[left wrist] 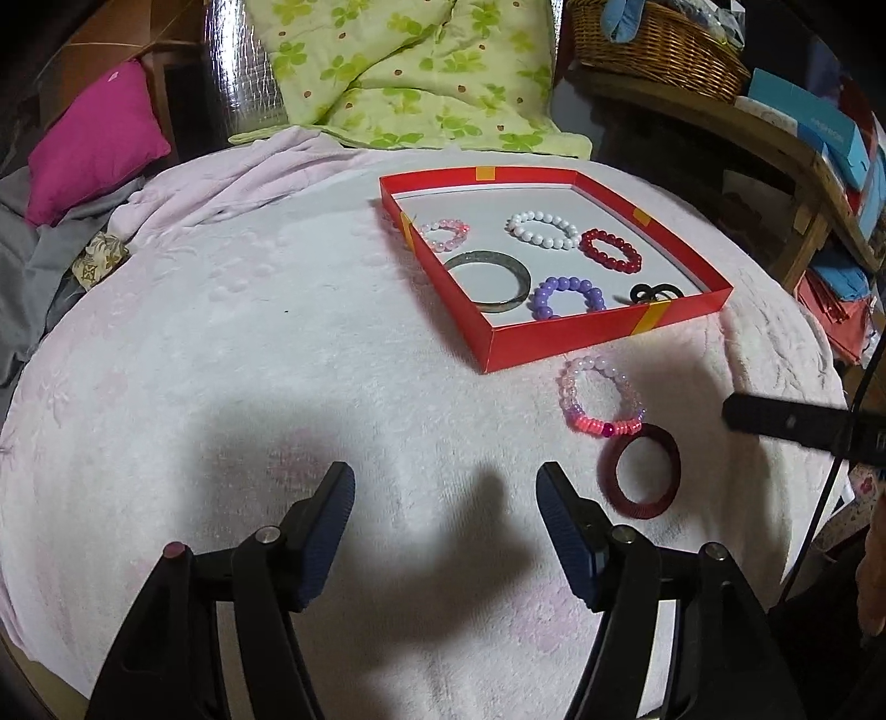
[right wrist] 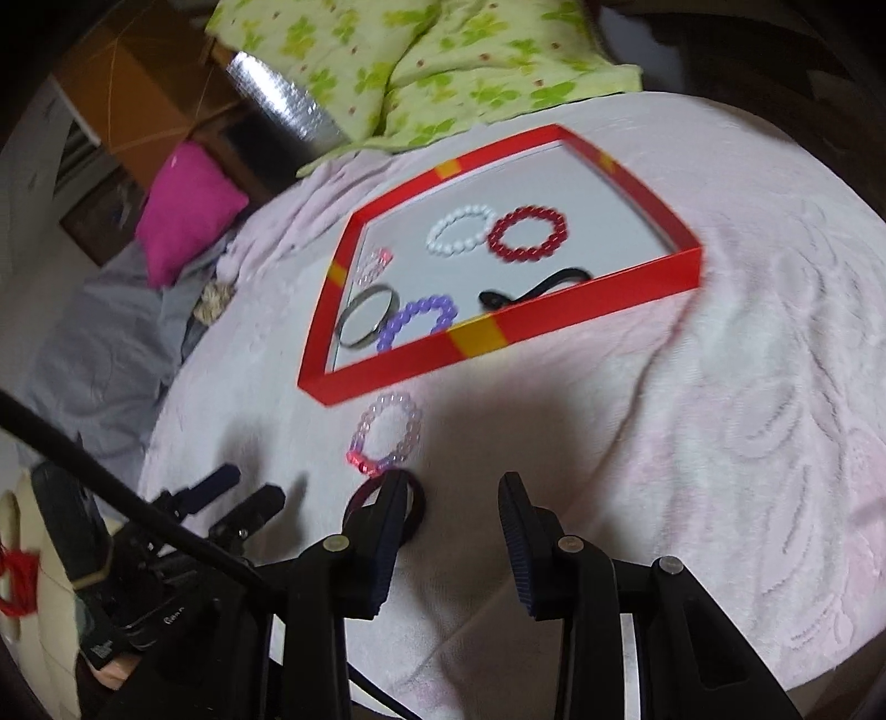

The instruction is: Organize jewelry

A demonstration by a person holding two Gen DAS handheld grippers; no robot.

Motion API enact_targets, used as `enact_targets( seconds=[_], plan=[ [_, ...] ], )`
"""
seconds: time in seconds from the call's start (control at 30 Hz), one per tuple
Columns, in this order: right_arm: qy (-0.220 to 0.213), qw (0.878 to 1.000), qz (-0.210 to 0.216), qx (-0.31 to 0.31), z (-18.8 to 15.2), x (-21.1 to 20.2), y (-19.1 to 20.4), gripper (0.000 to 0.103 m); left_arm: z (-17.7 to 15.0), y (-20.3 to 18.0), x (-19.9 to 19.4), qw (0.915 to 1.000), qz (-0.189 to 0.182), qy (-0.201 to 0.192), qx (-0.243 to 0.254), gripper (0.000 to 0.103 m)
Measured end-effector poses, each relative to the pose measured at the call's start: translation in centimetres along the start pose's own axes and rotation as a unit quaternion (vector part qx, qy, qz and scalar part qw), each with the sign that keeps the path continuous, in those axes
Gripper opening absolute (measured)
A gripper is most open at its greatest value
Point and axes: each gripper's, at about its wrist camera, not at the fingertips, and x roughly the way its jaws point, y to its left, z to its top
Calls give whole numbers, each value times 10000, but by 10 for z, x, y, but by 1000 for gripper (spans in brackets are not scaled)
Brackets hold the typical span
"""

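A red tray (left wrist: 554,335) (right wrist: 570,307) on the pink blanket holds a white bead bracelet (left wrist: 541,229), a red bead bracelet (left wrist: 610,250), a purple bead bracelet (left wrist: 566,297), a pale pink bead bracelet (left wrist: 443,235), a metal bangle (left wrist: 487,281) and a black hair tie (left wrist: 652,293). In front of the tray lie a pink-and-clear bead bracelet (left wrist: 601,396) (right wrist: 387,435) and a dark red bangle (left wrist: 642,477) (right wrist: 416,501). My left gripper (left wrist: 446,482) is open and empty over the blanket. My right gripper (right wrist: 451,490) is open, its left finger over the red bangle.
The pink blanket (left wrist: 277,360) covers a round surface. A green quilt (left wrist: 410,72) and magenta pillow (left wrist: 94,138) lie behind. A wicker basket (left wrist: 653,44) and boxes sit on a wooden shelf at right.
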Motion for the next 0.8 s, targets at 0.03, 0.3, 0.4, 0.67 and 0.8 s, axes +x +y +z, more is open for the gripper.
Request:
enact_targets(
  seconds=[0.03, 0.3, 0.4, 0.67, 0.8],
  plan=[
    [40, 10000, -17, -45, -1, 3, 2, 37, 0, -1, 1, 10000, 14, 1, -3, 70],
    [308, 9988, -87, -384, -10, 25, 18, 37, 3, 3, 1, 9998, 126, -84, -100, 74],
    [305, 9979, -198, -545, -12, 32, 25, 37, 4, 5, 1, 9998, 101, -95, -136, 75],
    [198, 9887, -787, -1260, -19, 41, 43, 6, 5, 1, -2, 9998, -2, -190, -36, 75],
    [14, 9884, -980, -1163, -13, 29, 30, 6, 6, -7, -2, 9995, -113, -254, 115, 75]
  ],
)
